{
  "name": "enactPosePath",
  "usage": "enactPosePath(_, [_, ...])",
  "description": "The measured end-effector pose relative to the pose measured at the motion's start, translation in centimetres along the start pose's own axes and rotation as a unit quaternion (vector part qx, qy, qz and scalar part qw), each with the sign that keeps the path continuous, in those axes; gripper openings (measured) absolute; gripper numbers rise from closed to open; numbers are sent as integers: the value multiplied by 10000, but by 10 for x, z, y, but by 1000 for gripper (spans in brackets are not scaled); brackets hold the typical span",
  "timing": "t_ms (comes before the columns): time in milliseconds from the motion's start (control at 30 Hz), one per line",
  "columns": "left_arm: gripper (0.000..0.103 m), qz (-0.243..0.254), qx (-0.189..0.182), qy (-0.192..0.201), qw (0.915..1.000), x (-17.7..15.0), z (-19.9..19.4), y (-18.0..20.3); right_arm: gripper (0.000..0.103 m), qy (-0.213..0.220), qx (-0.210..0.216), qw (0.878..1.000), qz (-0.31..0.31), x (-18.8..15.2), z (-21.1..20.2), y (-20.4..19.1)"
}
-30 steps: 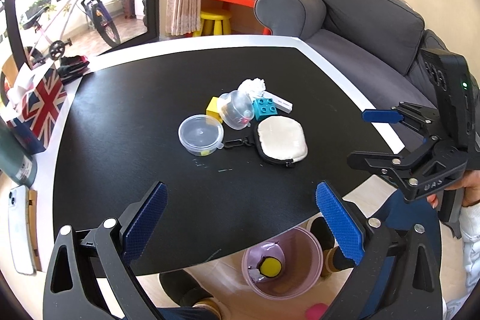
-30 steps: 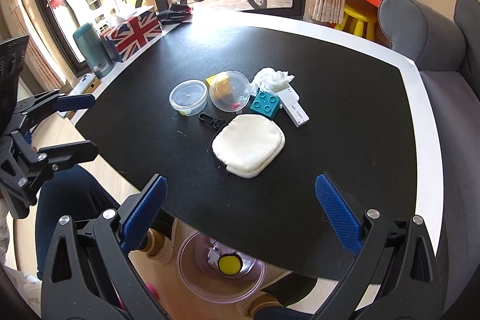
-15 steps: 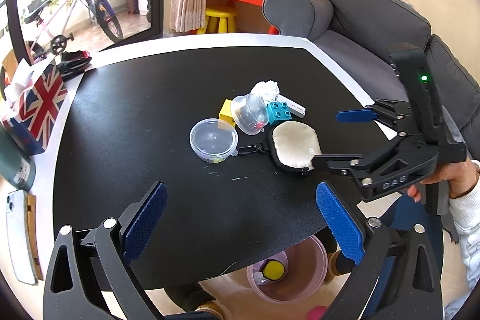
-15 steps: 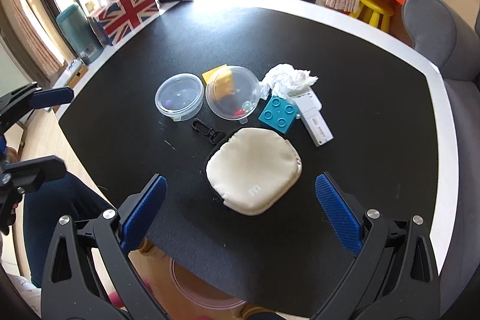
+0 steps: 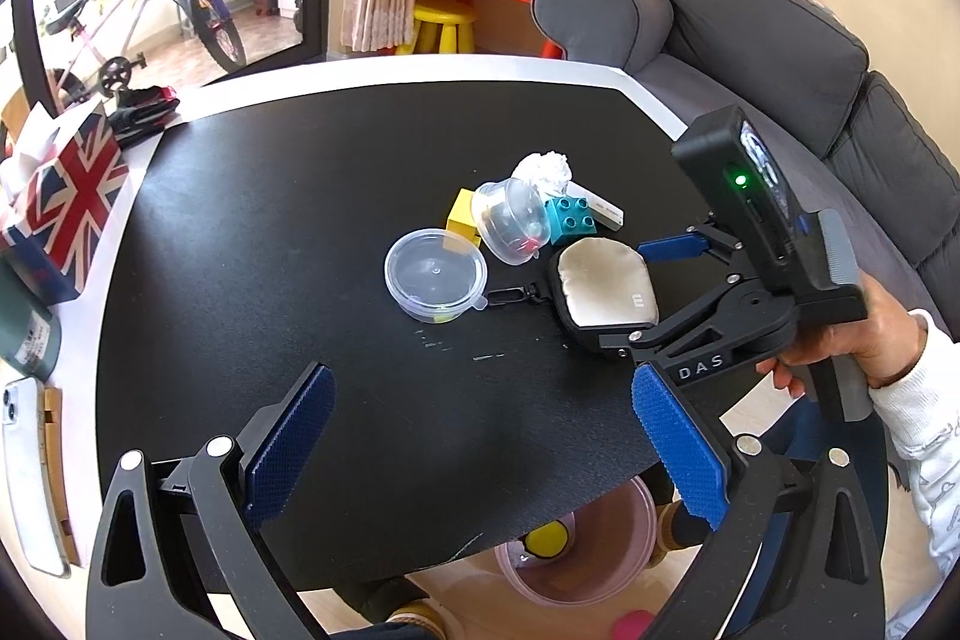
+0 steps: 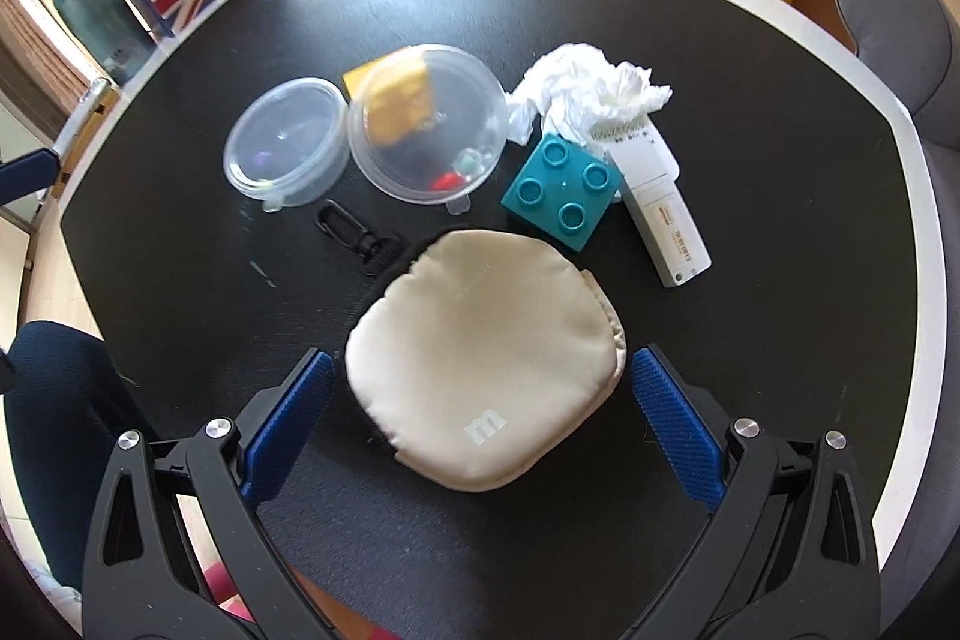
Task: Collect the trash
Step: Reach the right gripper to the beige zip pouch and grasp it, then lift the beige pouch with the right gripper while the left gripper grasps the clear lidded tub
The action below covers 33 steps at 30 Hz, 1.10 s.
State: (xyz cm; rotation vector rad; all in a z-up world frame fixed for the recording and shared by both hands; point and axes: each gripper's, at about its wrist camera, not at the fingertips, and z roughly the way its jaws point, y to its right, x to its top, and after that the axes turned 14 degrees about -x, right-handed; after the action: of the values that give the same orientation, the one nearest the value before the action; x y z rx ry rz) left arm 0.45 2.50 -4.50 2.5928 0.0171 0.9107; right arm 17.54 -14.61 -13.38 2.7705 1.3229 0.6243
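A crumpled white tissue (image 6: 591,91) lies on the black table (image 6: 750,112) behind a teal brick (image 6: 561,190) and a white test cassette (image 6: 660,214). A cream pouch (image 6: 480,370) lies nearest; my right gripper (image 6: 480,430) is open, its jaws on either side of the pouch's near end, just above it. In the left wrist view the right gripper (image 5: 636,304) hovers at the pouch (image 5: 606,289). My left gripper (image 5: 480,442) is open and empty over the table's near edge. A pink bin (image 5: 576,550) stands on the floor below.
Two clear plastic tubs (image 6: 288,142) (image 6: 426,124) and a yellow block (image 6: 396,97) sit left of the tissue. A black clip (image 6: 354,235) is attached to the pouch. A Union Jack tissue box (image 5: 60,208), a green bottle (image 6: 102,22), a phone (image 5: 24,466) are at the left edge. A grey sofa (image 5: 750,34) stands right.
My right gripper has moved forward and down over the table until its jaws straddle the cream pouch. My left gripper has stayed near the front edge.
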Motion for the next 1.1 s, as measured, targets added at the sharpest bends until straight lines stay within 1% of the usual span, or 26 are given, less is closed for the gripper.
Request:
enactPosePath(367, [95,-98,-8,-63,9999,-1,7,-6,98,72,-141,9998,-89,1,6,-7])
enactPosePath(467, [95,-95,1,-72,9999,0,9,-7,93,160,-137,9998,-57,-2,3,-6])
enactPosePath(600, [95,-88,17,-72,9999,3,11,-8,92,198,-92,9998,7,-4,0,-3])
enactPosePath(900, [95,-12,101,-114,9999,15,24,-12,92,439,9,9987,259,-11,-27,12])
enactPosePath(1100, [95,41,161,-211,9996,26,39,-15,92,609,77,9974,366,-17,-50,21])
